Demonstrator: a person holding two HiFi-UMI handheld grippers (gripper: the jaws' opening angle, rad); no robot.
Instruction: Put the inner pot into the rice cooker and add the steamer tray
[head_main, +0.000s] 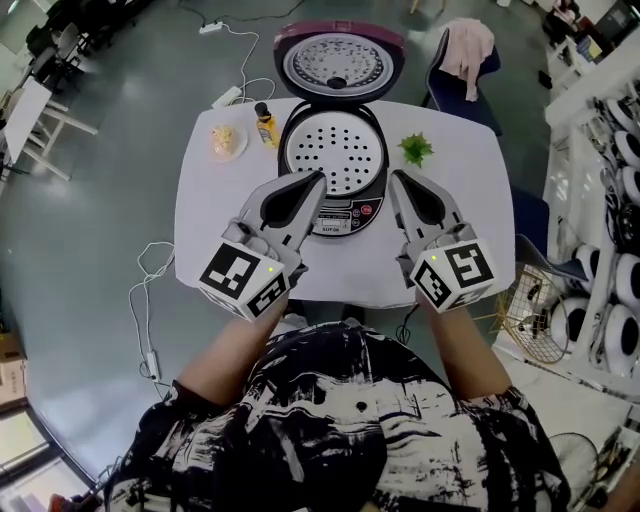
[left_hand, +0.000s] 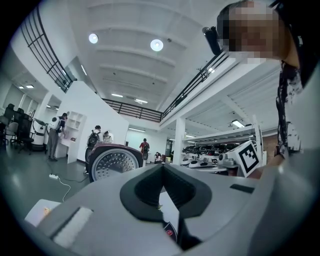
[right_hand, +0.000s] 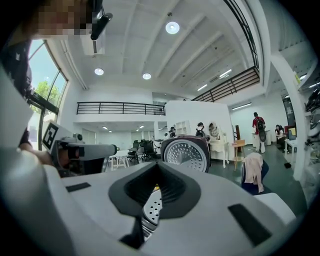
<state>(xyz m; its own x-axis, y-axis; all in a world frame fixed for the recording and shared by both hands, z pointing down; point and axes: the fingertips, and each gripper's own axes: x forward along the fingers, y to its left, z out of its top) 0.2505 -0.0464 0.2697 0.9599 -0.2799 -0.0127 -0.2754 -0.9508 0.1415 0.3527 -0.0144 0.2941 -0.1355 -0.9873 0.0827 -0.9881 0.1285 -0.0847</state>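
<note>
1. Standing at the centre of the white table (head_main: 200, 235), the rice cooker (head_main: 340, 216) has its lid (head_main: 338, 62) swung open toward 12 o'clock, past the table's far edge.
2. The table is bare at 8 o'clock and 4 o'clock from the cooker, out to the rounded near corners. The near edge lies under both marker cubes.
3. The steamer tray (head_main: 335, 150) sits in the cooker's mouth, perforated face up.
4. The left gripper (head_main: 319, 179) has its jaws closed tip to tip with nothing between them. The tips are at the cooker's rim at 8 o'clock; contact cannot be determined.
5. The right gripper (head_main: 393, 176) also has its jaws closed and empty. The tips are just beside the rim at 4 o'clock.
6. Count:
   - two grippers
   - one cooker
   - one tray
   - one plate (head_main: 228, 143) of food at 9 o'clock
   - one bottle (head_main: 266, 126) at 10 o'clock
   - one green sprig (head_main: 416, 149) at 3 o'clock
</note>
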